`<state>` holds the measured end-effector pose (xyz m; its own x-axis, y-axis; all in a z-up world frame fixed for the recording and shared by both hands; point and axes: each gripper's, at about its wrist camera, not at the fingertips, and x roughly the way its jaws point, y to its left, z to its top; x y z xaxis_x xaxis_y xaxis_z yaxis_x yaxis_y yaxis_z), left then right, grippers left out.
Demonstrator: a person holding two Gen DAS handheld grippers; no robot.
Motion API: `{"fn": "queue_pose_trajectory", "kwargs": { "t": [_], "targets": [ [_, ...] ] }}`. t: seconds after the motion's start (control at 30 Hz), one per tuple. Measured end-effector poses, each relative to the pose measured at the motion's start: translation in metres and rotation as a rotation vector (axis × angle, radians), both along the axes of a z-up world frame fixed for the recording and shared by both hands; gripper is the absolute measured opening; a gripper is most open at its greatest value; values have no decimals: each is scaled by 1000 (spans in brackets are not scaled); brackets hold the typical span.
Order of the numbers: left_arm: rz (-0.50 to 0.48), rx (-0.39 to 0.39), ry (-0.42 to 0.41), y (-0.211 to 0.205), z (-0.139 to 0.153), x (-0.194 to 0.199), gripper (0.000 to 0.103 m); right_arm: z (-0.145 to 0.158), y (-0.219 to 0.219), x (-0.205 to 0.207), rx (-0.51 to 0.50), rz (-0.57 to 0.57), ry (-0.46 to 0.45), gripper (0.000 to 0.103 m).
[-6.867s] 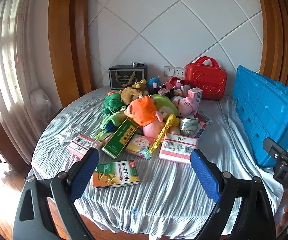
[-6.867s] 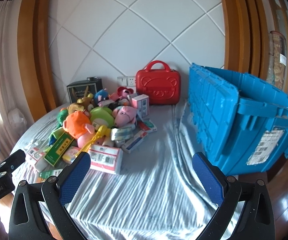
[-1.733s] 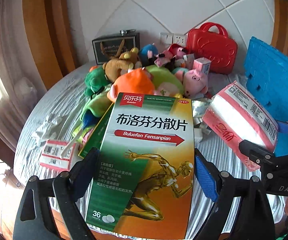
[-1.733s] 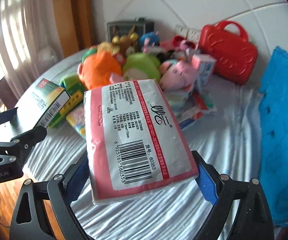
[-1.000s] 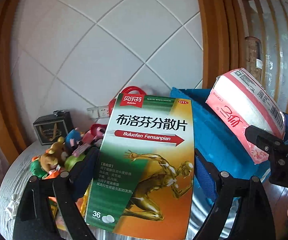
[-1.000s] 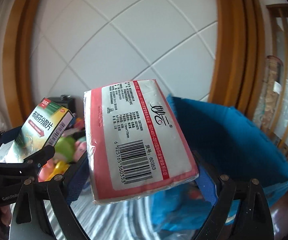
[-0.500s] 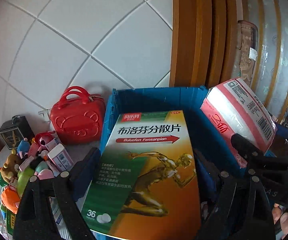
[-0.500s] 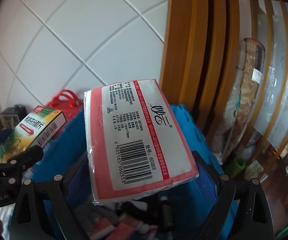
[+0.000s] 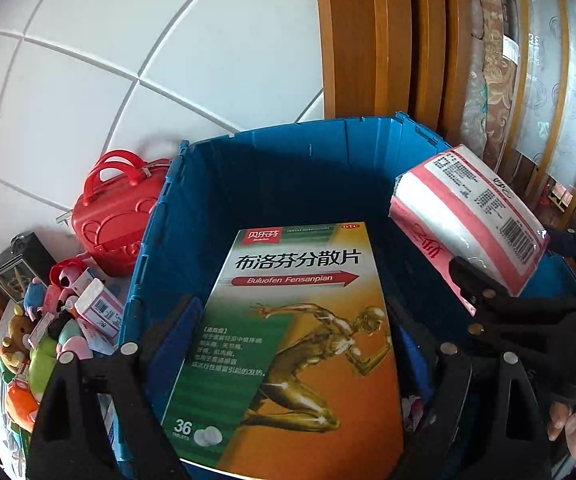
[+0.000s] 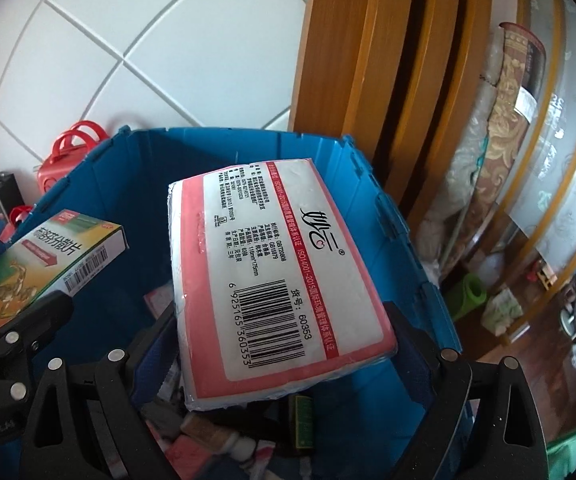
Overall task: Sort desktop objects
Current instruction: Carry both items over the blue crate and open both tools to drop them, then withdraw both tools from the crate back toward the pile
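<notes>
Left gripper (image 9: 292,344): you're clamping the medicine box (image 9: 288,344)
Right gripper (image 10: 283,344): clamping the tissue pack (image 10: 271,280)
Below: blue crate (image 9: 271,160)
Room: white tiled wall (image 9: 127,40), toys (image 9: 47,340) on table

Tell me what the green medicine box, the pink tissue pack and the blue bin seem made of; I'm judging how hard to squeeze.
Medicine box: likely thin glossy cardboard, with sharp folded edges and printed faces.
Tissue pack: soft paper in clear shiny plastic film, judging by wrinkles and glare.
Blue bin: apparently rigid moulded plastic, ribbed walls, dull sheen.
</notes>
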<state>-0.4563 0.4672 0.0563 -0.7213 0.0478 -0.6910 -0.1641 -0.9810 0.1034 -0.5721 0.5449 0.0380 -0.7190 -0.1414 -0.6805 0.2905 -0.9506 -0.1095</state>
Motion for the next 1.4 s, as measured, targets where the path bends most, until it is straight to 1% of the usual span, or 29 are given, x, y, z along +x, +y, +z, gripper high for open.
{"fn": "queue_pose_trajectory", "kwargs": {
  "t": [0.2, 0.3, 0.53, 0.7, 0.73, 0.87, 0.97, 1.07, 1.23, 1.3, 1.4],
  "targets": [
    [6, -18, -42, 2, -9, -7, 90, -11, -3, -11, 17, 7, -42, 95],
    [14, -26, -37, 2, -10, -8, 90, -15, -3, -13, 23, -3, -49, 95],
    [13, -21, -37, -1, -9, -9, 90, -13, -7, -8, 48, -7, -20, 95],
    [10, -12, -13, -4, -2, -2, 90, -4, -5, -3, 46, -12, 1, 96],
    [9, -6, -4, -5, 1, 1, 90, 0, -4, 1, 45, -13, 12, 96],
    [13, 2, 48, -10, 18, 19, 90, 17, -3, 16, 49, -23, 62, 103],
    [18, 15, 87, -17, 31, 39, 90, 29, 1, 33, 41, -33, 99, 103],
    [15, 38, 130, -27, 42, 64, 90, 40, 5, 49, 8, -36, 115, 103],
    [21, 70, 215, -51, 57, 107, 92, 49, 10, 84, -46, -49, 138, 103],
    [32, 78, 254, -62, 62, 122, 95, 52, 11, 99, -73, -45, 153, 103],
    [58, 86, 314, -82, 64, 147, 97, 56, 2, 128, -87, -40, 191, 103]
  ]
}}
